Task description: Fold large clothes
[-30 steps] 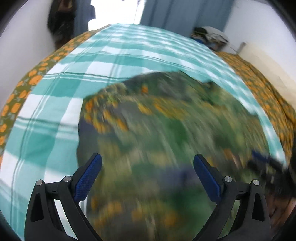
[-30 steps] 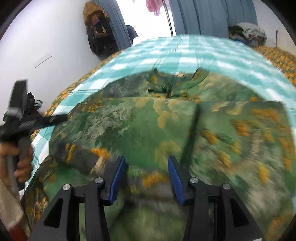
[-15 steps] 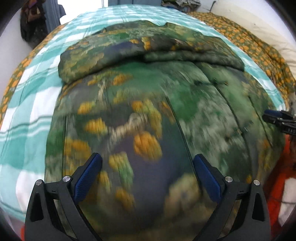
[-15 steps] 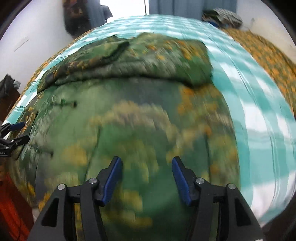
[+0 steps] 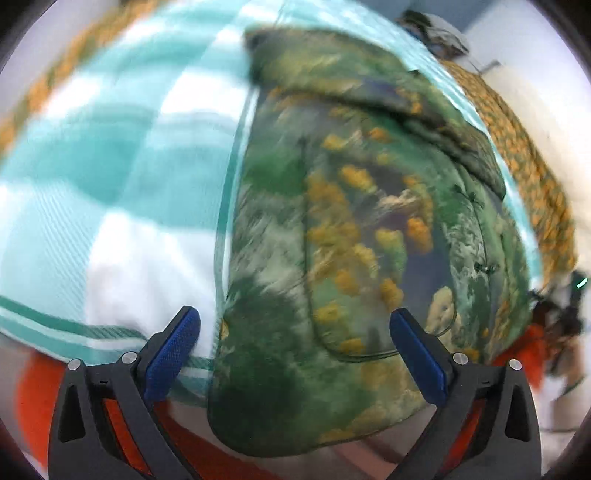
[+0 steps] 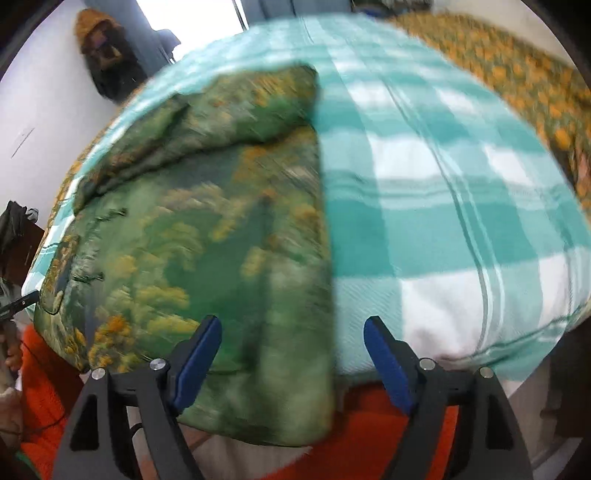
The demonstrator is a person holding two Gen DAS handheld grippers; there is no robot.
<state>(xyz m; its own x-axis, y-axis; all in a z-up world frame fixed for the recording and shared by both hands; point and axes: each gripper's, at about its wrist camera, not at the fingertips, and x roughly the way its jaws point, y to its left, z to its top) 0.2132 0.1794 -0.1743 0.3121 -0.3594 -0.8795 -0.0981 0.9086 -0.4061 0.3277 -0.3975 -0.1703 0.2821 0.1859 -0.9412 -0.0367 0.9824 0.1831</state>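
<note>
**Green shirt half-folded on the bed, both grippers wide and empty**

Shirt [image 5: 354, 236]: large, green with orange and cream blotches, lying flat on the teal-and-white checked blanket [image 5: 110, 177] that covers the bed. Far end is doubled back on itself into a thick band across the top. Near hem hangs over the bed edge toward the person. Both views are motion-blurred, so fine detail is lost.

Left gripper [image 5: 295, 350]: jaws well apart, blue pads clear of the cloth, hovering over the shirt's near left corner. Nothing clamped.

Right gripper [image 6: 293, 354]: jaws opening, already wide. The shirt's right edge passes under the gap but the pads don't press on it. Nothing clamped.

Left view only: a curved pocket-like seam [image 5: 369, 354] near the hem, small dark marks down the shirt's right side, and the right tool as a dark blur at the far right edge. An orange-flowered cover [image 5: 532, 177] lies beyond the blanket.

Right view only: the shirt's straight right edge against bare blanket, a dark garment hanging on the wall [image 6: 107, 62], bright window [image 6: 192, 18] at the back, and orange clothing [image 6: 369, 443] on the person below the bed edge.
</note>
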